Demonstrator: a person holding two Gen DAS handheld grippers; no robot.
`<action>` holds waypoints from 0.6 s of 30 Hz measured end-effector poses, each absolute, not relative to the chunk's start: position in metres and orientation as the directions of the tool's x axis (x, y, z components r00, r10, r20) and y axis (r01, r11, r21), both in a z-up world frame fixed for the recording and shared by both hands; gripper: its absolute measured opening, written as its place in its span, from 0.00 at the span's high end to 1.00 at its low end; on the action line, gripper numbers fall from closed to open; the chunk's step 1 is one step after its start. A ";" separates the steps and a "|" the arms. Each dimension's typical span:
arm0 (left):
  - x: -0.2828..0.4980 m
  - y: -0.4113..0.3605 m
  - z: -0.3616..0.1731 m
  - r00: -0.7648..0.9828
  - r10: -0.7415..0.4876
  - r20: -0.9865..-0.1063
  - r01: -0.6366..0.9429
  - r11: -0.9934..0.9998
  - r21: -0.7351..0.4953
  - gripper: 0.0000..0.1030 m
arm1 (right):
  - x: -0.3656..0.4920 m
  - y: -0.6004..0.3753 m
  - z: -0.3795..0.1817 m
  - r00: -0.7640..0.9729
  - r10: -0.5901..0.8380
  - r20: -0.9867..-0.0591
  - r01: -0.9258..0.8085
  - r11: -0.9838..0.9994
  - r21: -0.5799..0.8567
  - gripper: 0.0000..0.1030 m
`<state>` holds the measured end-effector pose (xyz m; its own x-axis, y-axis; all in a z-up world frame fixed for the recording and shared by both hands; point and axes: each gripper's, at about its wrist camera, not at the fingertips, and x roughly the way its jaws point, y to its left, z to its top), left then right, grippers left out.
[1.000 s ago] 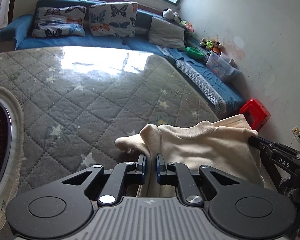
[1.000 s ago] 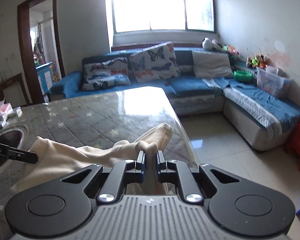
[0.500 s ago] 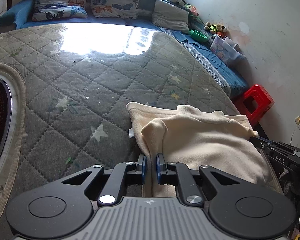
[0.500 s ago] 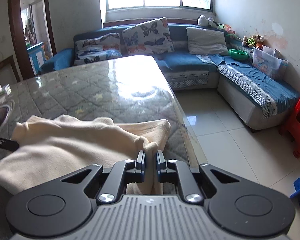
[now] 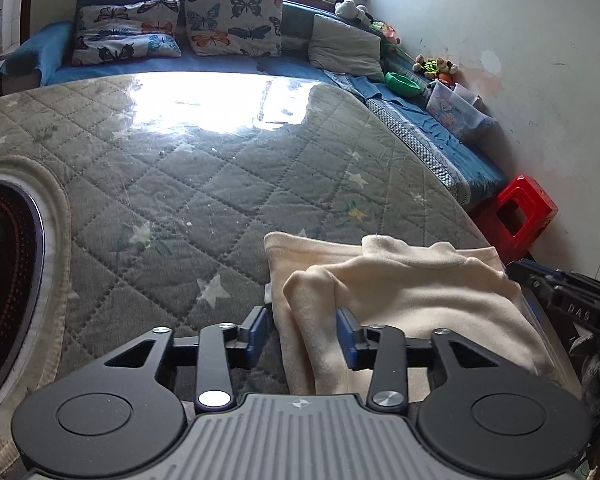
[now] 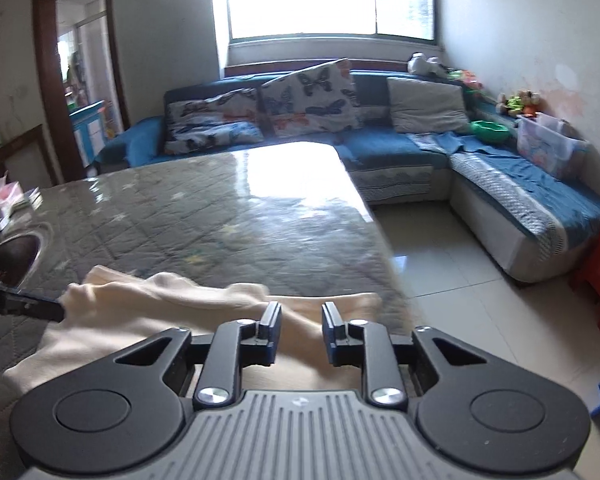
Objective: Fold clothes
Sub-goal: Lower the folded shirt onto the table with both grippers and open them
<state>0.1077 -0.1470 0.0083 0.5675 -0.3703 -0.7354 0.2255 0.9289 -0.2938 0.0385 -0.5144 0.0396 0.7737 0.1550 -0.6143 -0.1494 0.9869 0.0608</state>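
Observation:
A cream garment (image 5: 412, 292) lies folded over on the grey quilted table (image 5: 204, 184), near its right edge. My left gripper (image 5: 305, 328) is open, its blue pads on either side of the garment's left folded edge without pinching it. My right gripper (image 6: 300, 326) is open just above the garment's right part (image 6: 172, 304), near the table's right edge. The right gripper's black tip shows at the far right of the left wrist view (image 5: 572, 300). The left gripper's tip shows at the left of the right wrist view (image 6: 20, 304).
A round dark inset with a padded rim (image 5: 4, 264) sits in the table at the left. A blue corner sofa (image 6: 420, 152) with butterfly cushions stands beyond. A red stool (image 5: 518, 216) stands on the tiled floor (image 6: 440, 256) at the right.
Both grippers have opened and let go of the garment. The lifted fold now rests on the lower layer on the table.

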 end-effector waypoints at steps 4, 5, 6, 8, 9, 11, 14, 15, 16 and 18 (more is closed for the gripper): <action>0.115 -0.153 0.007 0.568 -0.353 -0.744 0.222 0.936 -0.274 0.53 | 0.051 -0.493 0.029 0.752 0.182 -0.633 -0.183 0.981 0.064 0.72; 0.117 -0.154 0.006 0.569 -0.348 -0.745 0.223 0.938 -0.267 0.53 | 0.053 -0.489 0.027 0.749 0.186 -0.636 -0.188 0.980 0.065 0.70; 0.118 -0.155 0.006 0.572 -0.341 -0.746 0.222 0.940 -0.260 0.52 | 0.057 -0.485 0.025 0.748 0.185 -0.637 -0.189 0.980 0.063 0.70; 0.122 -0.158 0.003 0.574 -0.330 -0.749 0.223 0.944 -0.245 0.51 | 0.062 -0.481 0.021 0.744 0.182 -0.642 -0.190 0.980 0.057 0.68; 0.124 -0.160 0.002 0.575 -0.325 -0.751 0.224 0.945 -0.238 0.50 | 0.065 -0.478 0.018 0.745 0.172 -0.644 -0.188 0.981 0.045 0.67; 0.128 -0.163 0.000 0.576 -0.313 -0.755 0.224 0.949 -0.222 0.50 | 0.070 -0.474 0.014 0.747 0.160 -0.645 -0.185 0.982 0.029 0.65; 0.132 -0.167 -0.005 0.578 -0.302 -0.758 0.231 0.952 -0.203 0.48 | 0.073 -0.472 0.010 0.748 0.154 -0.645 -0.184 0.983 0.022 0.61; 0.132 -0.169 -0.005 0.582 -0.299 -0.757 0.233 0.952 -0.197 0.47 | 0.074 -0.472 0.009 0.750 0.150 -0.644 -0.182 0.983 0.016 0.60; 0.132 -0.170 -0.005 0.584 -0.296 -0.756 0.235 0.953 -0.192 0.47 | 0.074 -0.471 0.009 0.753 0.145 -0.642 -0.180 0.984 0.010 0.57; 0.132 -0.170 -0.005 0.586 -0.295 -0.755 0.236 0.953 -0.189 0.47 | 0.073 -0.471 0.009 0.758 0.140 -0.637 -0.175 0.985 0.008 0.54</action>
